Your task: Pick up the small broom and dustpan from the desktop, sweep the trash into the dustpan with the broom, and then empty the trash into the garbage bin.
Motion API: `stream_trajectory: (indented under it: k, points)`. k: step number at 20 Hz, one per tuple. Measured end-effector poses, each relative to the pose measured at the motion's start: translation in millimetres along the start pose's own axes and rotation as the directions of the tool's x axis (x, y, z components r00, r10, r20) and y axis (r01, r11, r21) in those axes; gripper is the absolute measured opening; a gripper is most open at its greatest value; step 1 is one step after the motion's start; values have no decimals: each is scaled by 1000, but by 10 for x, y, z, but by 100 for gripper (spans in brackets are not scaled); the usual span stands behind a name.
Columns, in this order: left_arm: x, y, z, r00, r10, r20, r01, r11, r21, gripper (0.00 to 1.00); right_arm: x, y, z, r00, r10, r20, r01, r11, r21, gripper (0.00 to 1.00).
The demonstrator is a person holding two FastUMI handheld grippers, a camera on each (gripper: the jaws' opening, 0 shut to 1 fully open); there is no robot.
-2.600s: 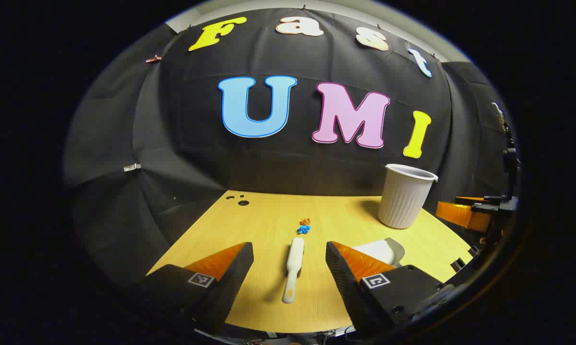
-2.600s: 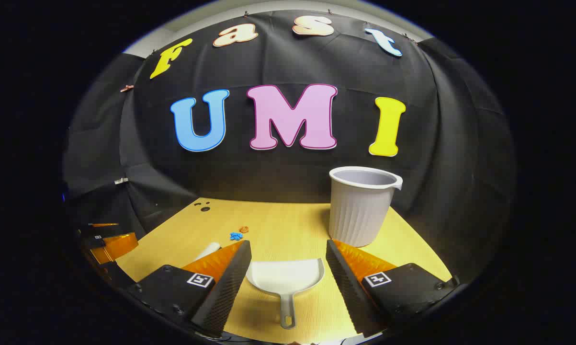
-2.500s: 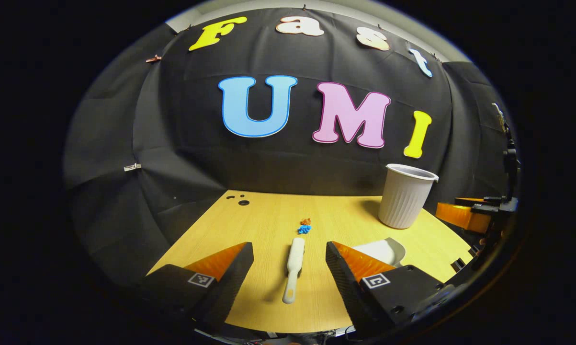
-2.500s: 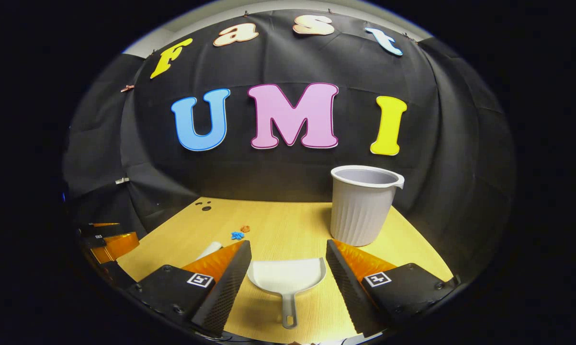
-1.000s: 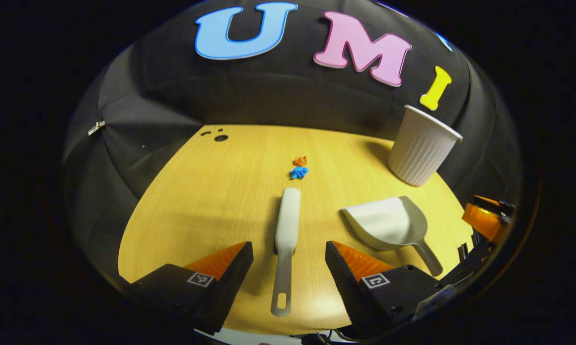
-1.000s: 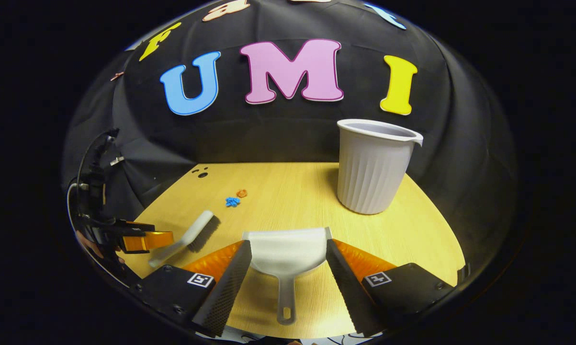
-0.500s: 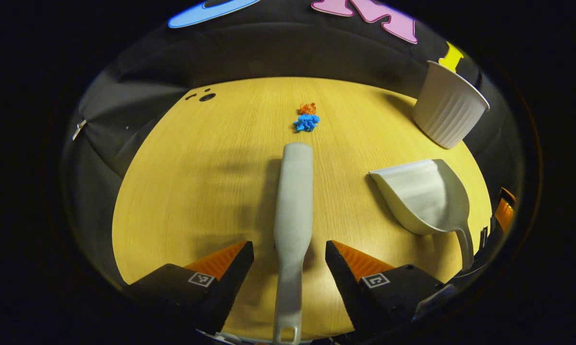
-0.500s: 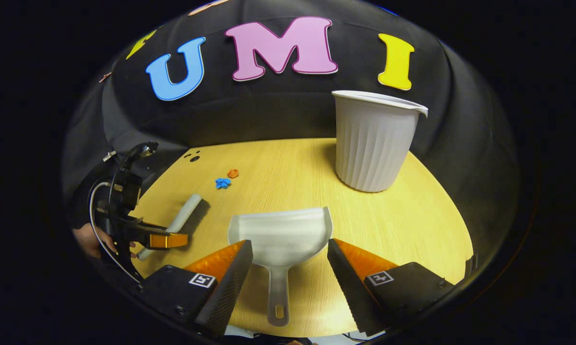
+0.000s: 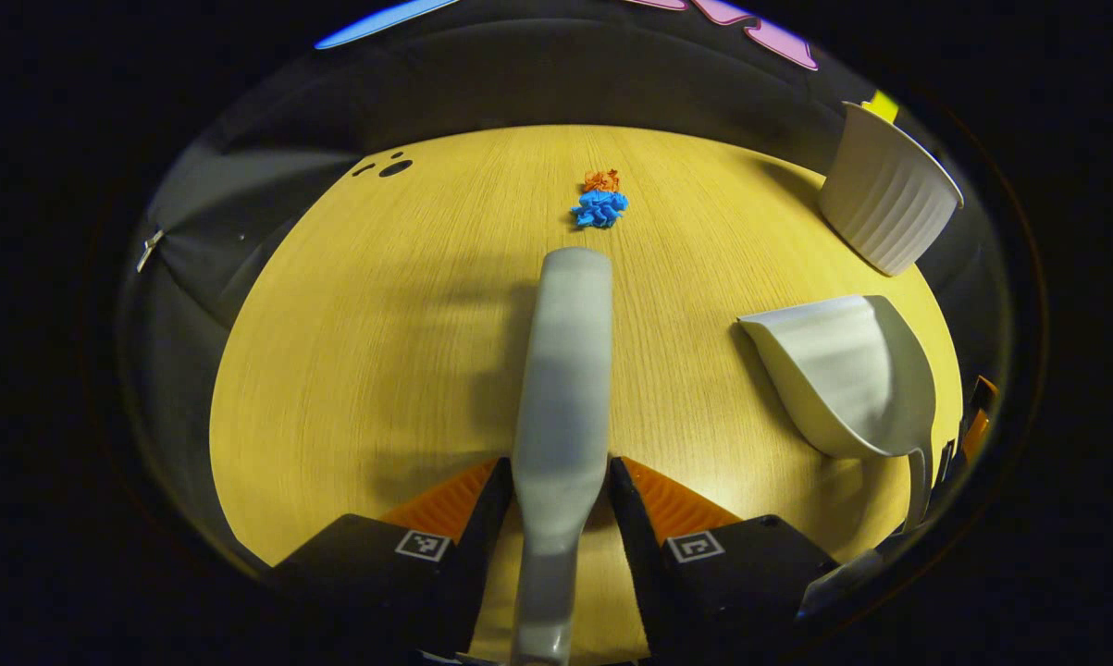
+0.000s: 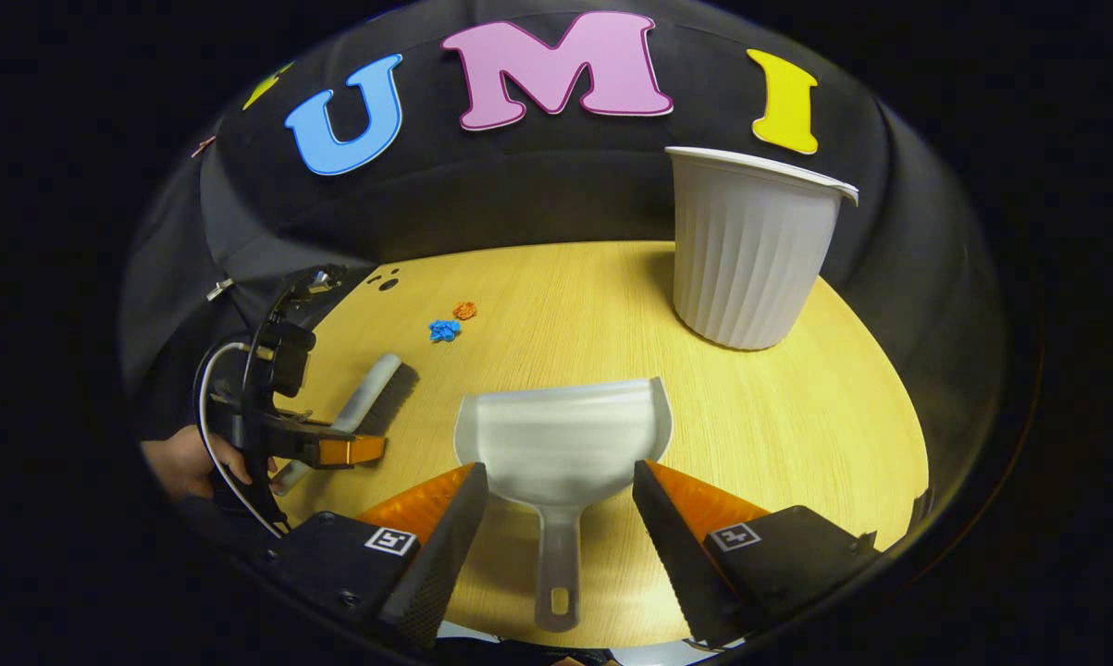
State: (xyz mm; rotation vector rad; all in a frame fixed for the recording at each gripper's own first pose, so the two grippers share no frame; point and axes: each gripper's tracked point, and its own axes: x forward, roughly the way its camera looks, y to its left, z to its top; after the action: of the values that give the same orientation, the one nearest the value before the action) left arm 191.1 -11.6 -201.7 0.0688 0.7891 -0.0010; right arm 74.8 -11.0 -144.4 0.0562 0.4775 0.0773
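The small pale broom (image 9: 565,370) lies lengthwise on the wooden desktop (image 9: 362,351), and my left gripper (image 9: 556,481) is shut on its narrow neck. Blue trash (image 9: 600,208) and orange trash (image 9: 601,179) lie just past the broom's far end. The white dustpan (image 10: 563,435) rests flat, its handle (image 10: 556,555) pointing back between the fingers of my right gripper (image 10: 561,486), which is open and touches nothing. The ribbed white garbage bin (image 10: 750,250) stands upright behind the dustpan to the right. In the right gripper view the left gripper (image 10: 334,450) and broom (image 10: 371,384) sit at the left.
A hand (image 10: 181,462) holds the left gripper at the desk's left edge. Small dark holes (image 9: 394,168) mark the desk's far left corner. The black cloth wall closes off the back. Bare desktop (image 10: 797,435) lies right of the dustpan.
My left gripper moved forward and down over the broom and closed on its neck. My right gripper advanced so the dustpan handle now lies between its open fingers.
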Motion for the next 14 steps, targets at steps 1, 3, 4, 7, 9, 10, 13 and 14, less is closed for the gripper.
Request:
stream_trajectory:
  k: [1, 3, 4, 7, 9, 10, 13, 14]
  points:
    - [-5, -14, 16, 1000, -5, 8, 5, 1000, 6, 69, 3, 6, -13, 1000, 1, -6, -1, 1000, 0, 98]
    - [8, -47, 34, 1000, -4, 28, 4, 1000, 10, 60, 2, 19, -56, 1000, 3, -21, -3, 1000, 1, 98]
    - [-1, -45, 30, 999, 2, 35, -2, 1000, 6, 49, 9, 23, -89, 1000, 5, -30, -5, 1000, 2, 98]
    - [2, -55, 40, 997, 16, 74, -15, 1000, -24, 36, -24, 18, -193, 998, 11, -68, -11, 1000, 4, 98]
    - [4, -60, 33, 996, 7, 94, -3, 999, -41, 29, -35, 20, -262, 995, 13, -98, -12, 1000, 7, 98]
    - [-13, -60, 26, 994, -1, 106, 6, 999, -45, 28, -29, 18, -289, 994, 12, -108, -12, 1000, 8, 98]
    - [-151, 12, 3, 988, 8, 154, 3, 997, -72, 25, -2, 4, -361, 990, 10, -143, -9, 1000, 11, 98]
    - [-222, 40, 4, 985, 11, 173, 2, 997, -79, 25, -12, -4, -409, 988, 6, -154, -5, 1000, 10, 98]
